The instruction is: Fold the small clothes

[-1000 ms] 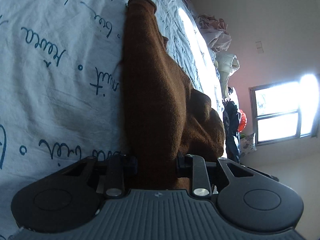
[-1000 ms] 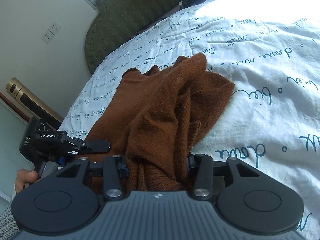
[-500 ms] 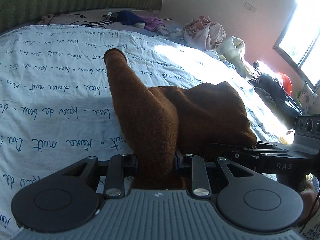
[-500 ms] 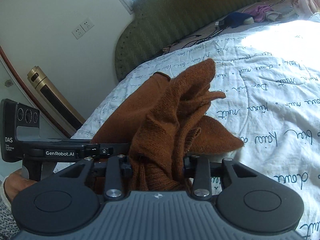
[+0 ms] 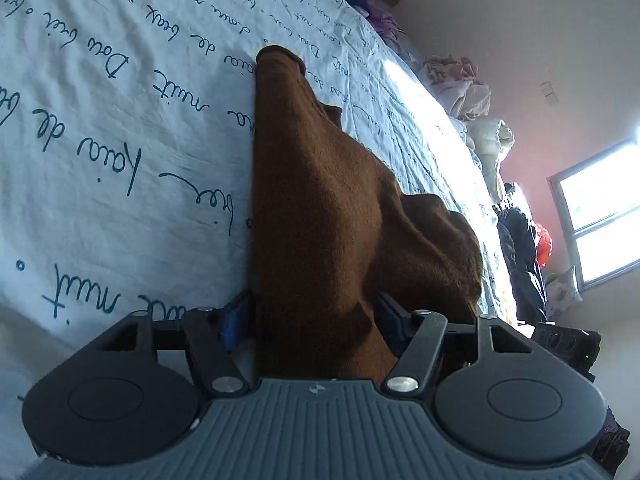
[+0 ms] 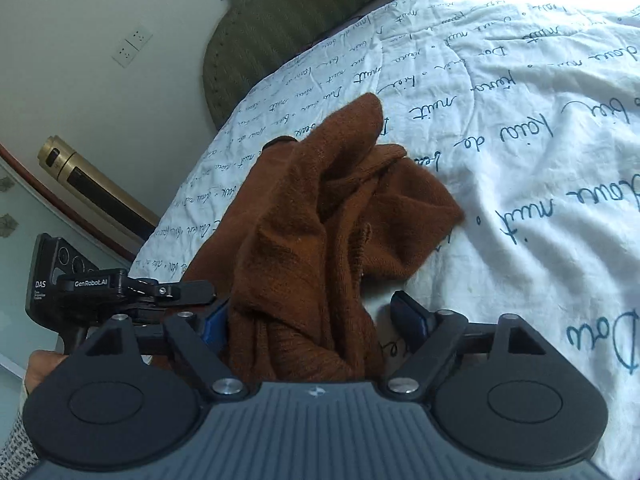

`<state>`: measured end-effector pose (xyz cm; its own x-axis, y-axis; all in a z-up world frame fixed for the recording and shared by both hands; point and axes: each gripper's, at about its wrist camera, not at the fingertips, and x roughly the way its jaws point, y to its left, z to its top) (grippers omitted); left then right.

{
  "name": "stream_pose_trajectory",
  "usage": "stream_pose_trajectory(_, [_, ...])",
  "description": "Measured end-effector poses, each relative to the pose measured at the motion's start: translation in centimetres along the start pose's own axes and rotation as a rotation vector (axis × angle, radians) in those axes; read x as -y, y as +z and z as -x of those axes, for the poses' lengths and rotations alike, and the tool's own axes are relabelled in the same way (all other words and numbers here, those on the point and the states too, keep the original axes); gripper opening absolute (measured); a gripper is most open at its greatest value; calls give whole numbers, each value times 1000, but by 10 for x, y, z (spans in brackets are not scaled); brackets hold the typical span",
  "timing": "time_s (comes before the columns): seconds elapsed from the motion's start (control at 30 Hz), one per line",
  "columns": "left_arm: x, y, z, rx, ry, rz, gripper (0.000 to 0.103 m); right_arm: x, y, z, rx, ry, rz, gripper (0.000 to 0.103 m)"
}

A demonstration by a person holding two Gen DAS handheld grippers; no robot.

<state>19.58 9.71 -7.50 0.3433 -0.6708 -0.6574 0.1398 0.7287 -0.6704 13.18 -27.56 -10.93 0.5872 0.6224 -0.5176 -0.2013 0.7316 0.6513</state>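
A brown knit sweater (image 5: 328, 208) lies bunched on a white bedspread (image 5: 100, 152) with blue handwriting. In the left wrist view its fabric runs between the jaws of my left gripper (image 5: 316, 316), which stand wide apart, with one sleeve stretched away toward its cuff. In the right wrist view the sweater (image 6: 320, 216) is crumpled into a heap, and its near folds lie between the spread jaws of my right gripper (image 6: 316, 316). The left gripper's body (image 6: 120, 288) shows at the left, beside the sweater.
A green padded headboard (image 6: 288, 28) stands at the bed's far end. A pile of clothes (image 5: 464, 84) sits near the bed's far corner, with dark garments (image 5: 520, 256) by a window. A gold cylinder (image 6: 92, 184) stands by the wall beside the bed.
Both grippers have opened and let go of the sweater, which has dropped lower onto the bed. The left wrist view has rolled sideways.
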Motion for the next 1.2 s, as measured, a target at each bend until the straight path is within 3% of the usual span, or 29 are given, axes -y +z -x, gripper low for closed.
stream_pose_trajectory(0.07, [0, -13, 11, -6, -22, 11, 85, 3, -10, 15, 20, -2, -20, 93])
stream_pose_trajectory(0.17, [-1, -37, 19, -12, -41, 21, 84, 4, -27, 27, 21, 21, -11, 93])
stream_pose_trajectory(0.23, [-3, -49, 17, -14, -44, 18, 68, 2, -38, 30, 24, 47, 21, 93])
stream_pose_trajectory(0.27, [-3, -55, 13, -23, -24, 9, 35, -2, -43, 31, 41, 36, 50, 91])
stream_pose_trajectory(0.3, [-4, -58, 9, -27, -5, -5, 29, -6, -46, 31, 48, 3, 83, 54])
stream_pose_trajectory(0.33, [-5, -62, 7, -13, 7, -15, 32, -6, -47, 27, 41, -55, 94, 15])
stream_pose_trajectory(0.4, [-9, -64, 6, 1, 8, -16, 30, 6, -43, 23, 39, -58, 44, 17])
stream_pose_trajectory(0.47, [-9, -63, 12, -3, 13, -1, 32, 1, -40, 29, 33, -73, 73, 34])
stream_pose_trajectory(0.5, [-7, -65, 20, 9, 16, -31, 33, -5, -37, 39, 65, -133, 96, 67])
stream_pose_trajectory(0.53, [-4, -67, 28, 28, 19, -48, 34, -11, -35, 50, 127, -170, 129, 91])
stream_pose_trajectory(0.63, [11, -67, 61, 122, 33, -99, 44, -21, -16, 75, 242, -118, 170, 91])
stream_pose_trajectory(0.67, [21, -63, 71, 161, 10, -114, 54, -24, -8, 76, 262, -81, 180, 90])
stream_pose_trajectory(0.7, [30, -58, 75, 181, -10, -129, 69, -28, 2, 71, 264, -51, 199, 81])
stream_pose_trajectory(0.73, [40, -53, 75, 198, -28, -144, 75, -33, 11, 63, 253, -33, 219, 63])
stream_pose_trajectory(0.77, [52, -46, 74, 220, -39, -167, 81, -37, 19, 53, 236, -8, 234, 54])
stream_pose_trajectory(0.83, [72, -29, 61, 233, -41, -210, 80, -39, 29, 34, 198, 22, 263, 49])
stream_pose_trajectory(0.93, [81, -5, 22, 217, -31, -188, 81, -27, 40, 3, 129, -61, 246, 49])
stream_pose_trajectory(1.03, [66, 2, -25, 146, 86, -148, 70, 4, 36, -22, 77, -141, 196, 46])
stream_pose_trajectory(1.2, [52, -12, -27, 178, 102, -182, 65, 35, 31, -19, 110, -51, 53, 46])
